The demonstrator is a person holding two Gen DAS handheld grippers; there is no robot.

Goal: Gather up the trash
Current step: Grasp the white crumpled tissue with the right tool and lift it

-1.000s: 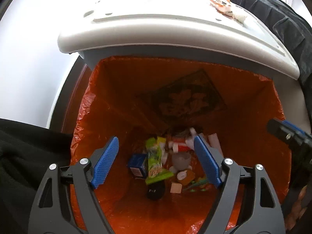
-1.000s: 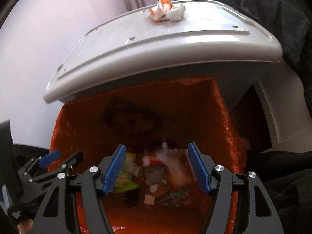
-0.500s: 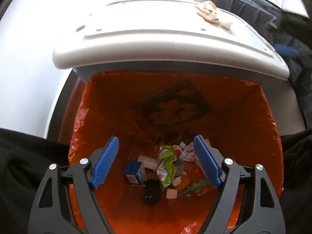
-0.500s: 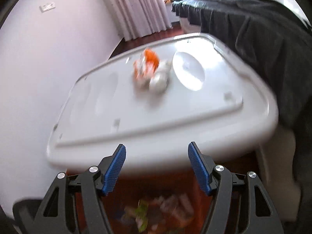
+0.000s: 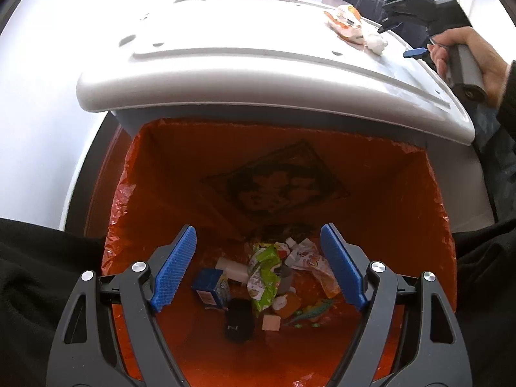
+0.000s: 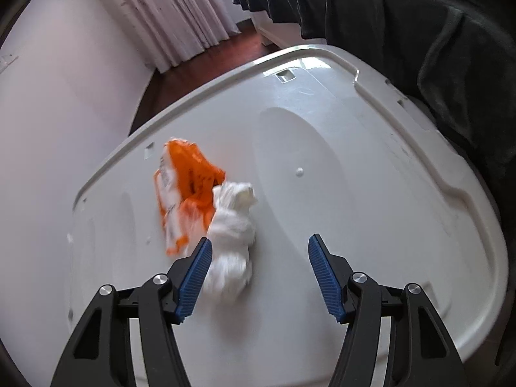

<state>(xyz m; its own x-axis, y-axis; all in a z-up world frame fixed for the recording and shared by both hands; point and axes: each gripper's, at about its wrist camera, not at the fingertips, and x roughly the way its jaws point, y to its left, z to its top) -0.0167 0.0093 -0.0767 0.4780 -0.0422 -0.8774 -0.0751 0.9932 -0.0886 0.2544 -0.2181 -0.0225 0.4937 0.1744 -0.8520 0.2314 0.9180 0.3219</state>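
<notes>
A bin with an orange liner (image 5: 180,167) holds several wrappers and small boxes (image 5: 264,274) at its bottom. My left gripper (image 5: 258,267) hangs open over the bin mouth, nothing between its pads. On the white lid (image 6: 354,167) lie an orange wrapper (image 6: 183,187) and a crumpled white tissue (image 6: 232,225). My right gripper (image 6: 258,274) hovers above the lid, its jaws closing; the tissue sits just inside its left pad, not pressed from both sides. In the left wrist view a hand holds that right gripper (image 5: 400,19) beside the wrapper (image 5: 345,22) and tissue (image 5: 375,43).
Dark cloth (image 6: 419,25) drapes beyond and to the right of the lid. A pale wall (image 6: 64,64) and curtains (image 6: 180,9) stand at the left and back. Dark sleeves (image 5: 38,274) border the bin on both sides.
My right gripper left the bin mouth and swung up over the lid, arriving at the tissue and orange wrapper. The left gripper stayed over the bin, still open.
</notes>
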